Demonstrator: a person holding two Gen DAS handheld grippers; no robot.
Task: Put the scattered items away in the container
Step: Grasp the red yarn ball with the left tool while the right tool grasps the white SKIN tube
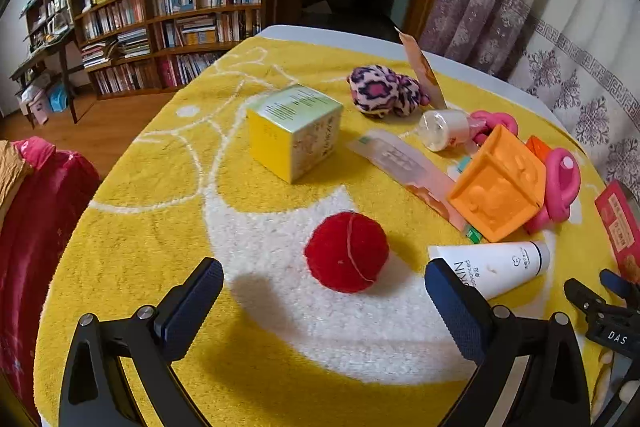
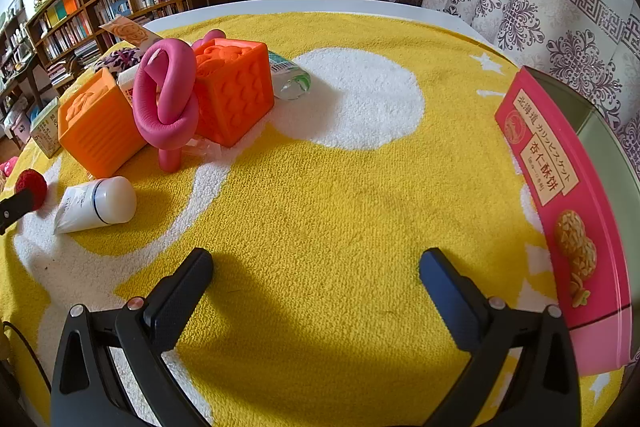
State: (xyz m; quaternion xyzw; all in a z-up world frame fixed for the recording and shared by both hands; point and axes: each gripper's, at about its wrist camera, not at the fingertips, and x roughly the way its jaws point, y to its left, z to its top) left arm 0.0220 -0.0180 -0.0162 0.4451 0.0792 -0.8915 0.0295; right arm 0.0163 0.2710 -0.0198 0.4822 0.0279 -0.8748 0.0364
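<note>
Two grippers hung over a bench (image 2: 400, 13) draped in a fuzzy yellow-and-white towel (image 2: 320, 187). The left gripper (image 1: 324, 279) was released, holding nothing, its ribbed dark pads spread either side of one red felt ball (image 1: 346, 251) lying on a white patch just ahead. The right gripper (image 2: 316, 267) was likewise released over bare towel.

Counted across both views: two orange embossed rubbery cubes (image 2: 234, 91) (image 2: 100, 123), one knotted pink foam rope (image 2: 164, 99), one white squeeze tube (image 2: 96, 205), one yellow-green carton (image 1: 294, 133), one leopard-print plush bundle (image 1: 384, 91), one small clear bottle (image 1: 442, 129) and one flat printed sachet (image 1: 408, 173).

A second clear bottle (image 2: 290, 77) was largely hidden behind the far cube. A tall sachet (image 1: 422, 67) stood behind the plush. At the right edge stood a pink biscuit box (image 2: 560, 203), cut off by the frame; beside it, a pale green container (image 2: 600, 143) showed only part of its wall, its inside impossible to make out.
</note>
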